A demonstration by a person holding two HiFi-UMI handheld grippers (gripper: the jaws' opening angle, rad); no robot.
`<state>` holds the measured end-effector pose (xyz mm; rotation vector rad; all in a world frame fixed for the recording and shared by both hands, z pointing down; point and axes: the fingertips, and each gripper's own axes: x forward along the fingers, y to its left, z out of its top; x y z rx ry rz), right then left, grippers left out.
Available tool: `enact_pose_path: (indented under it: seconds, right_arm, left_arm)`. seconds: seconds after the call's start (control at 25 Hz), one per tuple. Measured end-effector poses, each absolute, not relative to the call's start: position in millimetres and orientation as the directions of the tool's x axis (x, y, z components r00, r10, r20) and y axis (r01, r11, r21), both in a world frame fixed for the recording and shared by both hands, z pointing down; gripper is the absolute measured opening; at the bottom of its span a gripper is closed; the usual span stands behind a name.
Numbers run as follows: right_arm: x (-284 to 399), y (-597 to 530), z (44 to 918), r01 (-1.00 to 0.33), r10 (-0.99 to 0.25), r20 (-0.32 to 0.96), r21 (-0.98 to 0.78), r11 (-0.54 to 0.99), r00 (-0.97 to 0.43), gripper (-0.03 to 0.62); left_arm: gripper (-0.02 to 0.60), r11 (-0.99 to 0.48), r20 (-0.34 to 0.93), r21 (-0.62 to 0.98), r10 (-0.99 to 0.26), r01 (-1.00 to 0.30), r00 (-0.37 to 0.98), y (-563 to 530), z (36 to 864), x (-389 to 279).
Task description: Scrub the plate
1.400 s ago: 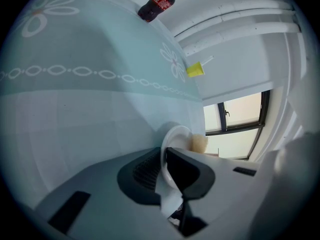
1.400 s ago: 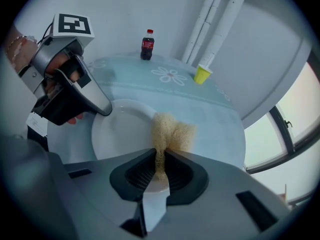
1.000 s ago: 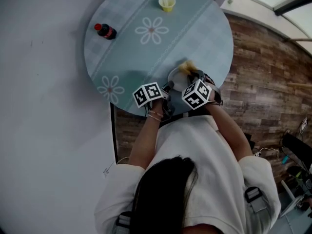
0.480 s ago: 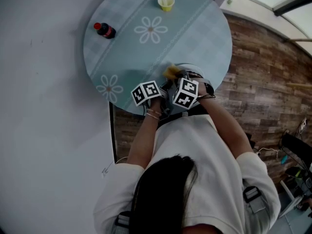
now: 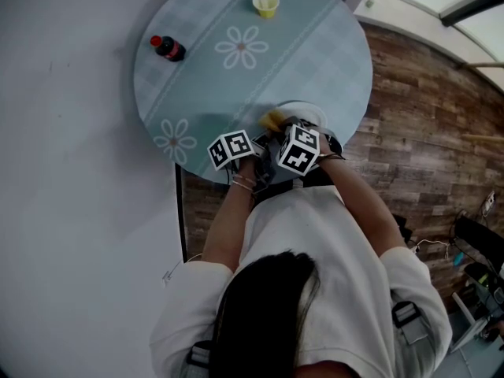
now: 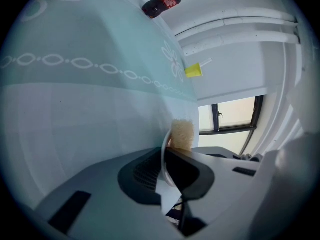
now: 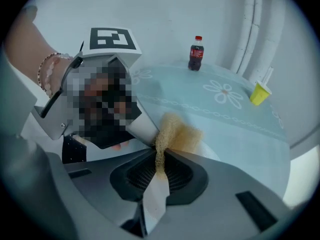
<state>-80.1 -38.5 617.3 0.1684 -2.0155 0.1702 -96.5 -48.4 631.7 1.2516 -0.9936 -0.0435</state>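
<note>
A white plate (image 5: 305, 114) lies at the near edge of the round table (image 5: 236, 77). My left gripper (image 5: 253, 146) is shut on its near-left rim; in the left gripper view the thin plate rim (image 6: 163, 154) stands between the closed pads. Pinched in my shut right gripper (image 5: 283, 130) is a yellow sponge (image 5: 273, 120), which sits over the plate's left part. From the right gripper view, the sponge (image 7: 176, 133) sticks out of the jaws, right beside the plate's edge (image 7: 143, 127) and the left gripper (image 7: 107, 59). The same sponge (image 6: 182, 133) shows just past the rim.
A cola bottle (image 5: 168, 48) lies at the table's far left and a yellow cup (image 5: 267, 5) with a straw stands at the far side. The table cloth is pale blue with flower prints. Wooden floor (image 5: 425, 140) lies to the right, a grey one to the left.
The right gripper has carried the sponge leftward across the plate, from its right side to its left edge, so more of the plate shows. The left gripper has stayed put.
</note>
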Motion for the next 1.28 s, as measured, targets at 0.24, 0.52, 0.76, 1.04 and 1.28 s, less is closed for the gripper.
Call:
enact_pose_path:
  seconds: [0.24, 0.52, 0.76, 1.04, 1.28]
  right_arm:
    - [-75.6, -30.3, 614.7, -0.201, -0.002, 0.9, -0.095, 0.975, -0.437, 0.06]
    - [-65.7, -21.1, 613.1, -0.103, -0.007, 0.927, -0.034, 0.994, -0.374, 0.06]
    - [-56.3, -14.9, 614.4, -0.034, -0.032, 0.945, 0.022, 0.999, -0.325, 0.06]
    - [-42.7, -7.9, 613.4, -0.011, -0.06, 0.961, 0.059, 0.998, -0.271, 0.06]
    - [-27.9, -3.5, 612.5, -0.066, -0.085, 0.961, 0.07, 0.995, -0.263, 0.06]
  left_arm:
    - [0.038, 0.367, 0.6, 0.799, -0.536, -0.476, 0.594, -48.9, 632.1, -98.0]
    - [0.037, 0.369, 0.596, 0.802, -0.533, -0.47, 0.6, -48.8, 631.3, -96.2]
    - [0.038, 0.371, 0.599, 0.8, -0.536, -0.472, 0.595, -48.1, 632.2, -97.2]
    - [0.038, 0.371, 0.601, 0.799, -0.537, -0.474, 0.592, -48.6, 631.8, -97.1]
    - [0.038, 0.378, 0.604, 0.796, -0.549, -0.473, 0.578, -48.5, 632.3, -98.1]
